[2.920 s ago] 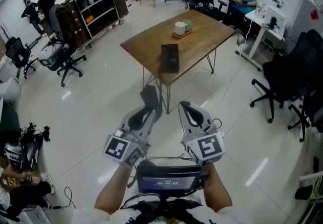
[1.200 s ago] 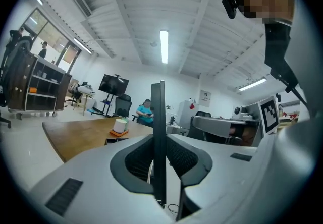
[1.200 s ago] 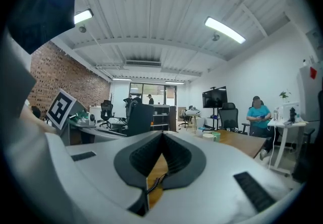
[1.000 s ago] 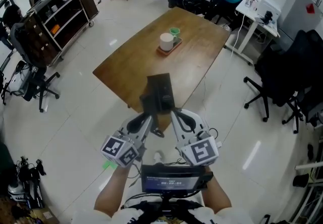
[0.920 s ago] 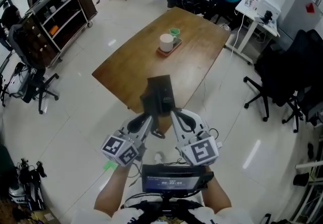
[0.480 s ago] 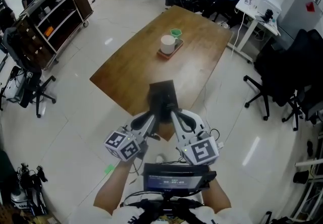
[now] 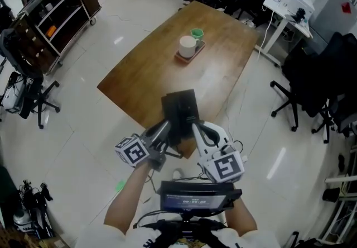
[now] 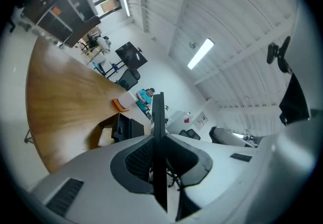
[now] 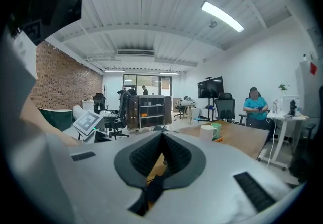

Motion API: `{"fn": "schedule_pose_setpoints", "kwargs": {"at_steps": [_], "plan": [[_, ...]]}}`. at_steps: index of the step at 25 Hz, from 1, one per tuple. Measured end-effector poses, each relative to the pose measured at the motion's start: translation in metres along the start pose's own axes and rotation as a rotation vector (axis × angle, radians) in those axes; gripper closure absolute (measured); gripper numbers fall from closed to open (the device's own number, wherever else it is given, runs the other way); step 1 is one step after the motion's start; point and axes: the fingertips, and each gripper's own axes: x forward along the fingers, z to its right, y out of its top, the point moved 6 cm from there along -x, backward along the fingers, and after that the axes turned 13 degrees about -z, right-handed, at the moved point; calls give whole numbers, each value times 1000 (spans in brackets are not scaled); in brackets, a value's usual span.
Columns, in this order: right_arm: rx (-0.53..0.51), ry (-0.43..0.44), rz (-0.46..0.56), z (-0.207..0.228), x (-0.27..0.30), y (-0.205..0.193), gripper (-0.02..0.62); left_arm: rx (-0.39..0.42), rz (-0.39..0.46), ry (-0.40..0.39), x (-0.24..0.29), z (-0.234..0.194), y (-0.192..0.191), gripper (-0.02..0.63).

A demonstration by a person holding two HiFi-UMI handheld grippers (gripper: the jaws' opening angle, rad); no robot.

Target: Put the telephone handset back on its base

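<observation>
Left gripper [image 8: 157, 143] is closing on a thin dark slab standing edge-on between its pads. I'm taking that to be the handset [image 8: 158, 112], and it looks clamped. Right gripper [image 9: 162, 140] is pinched together with nothing in it. The base [image 7: 179, 108] sits at the near end of the wooden table [image 7: 139, 74], just ahead of both grippers. Tip for this bit: line the handset up lengthwise with the cradle first, lower it flat, and only let go once it's seated. The spare gripper could steady the base if it slides.

Office, swivel chairs [image 7: 312, 82], desks [image 7: 283, 11], shelving [image 7: 53, 15]
</observation>
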Motion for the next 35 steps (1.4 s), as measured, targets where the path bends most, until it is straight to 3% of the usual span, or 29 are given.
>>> {"fn": "schedule_pose_setpoints", "kwargs": {"at_steps": [3, 12, 25, 35], "plan": [[11, -8, -16, 4, 3, -3, 597, -84, 9, -42, 6, -24, 1, 545], [41, -33, -57, 18, 7, -16, 597, -184, -29, -89, 31, -56, 2, 545], [75, -27, -79, 22, 15, -22, 597, -258, -11, -154, 41, -81, -11, 545], [72, -24, -70, 21, 15, -18, 597, -279, -92, -68, 50, -80, -10, 543]]}}
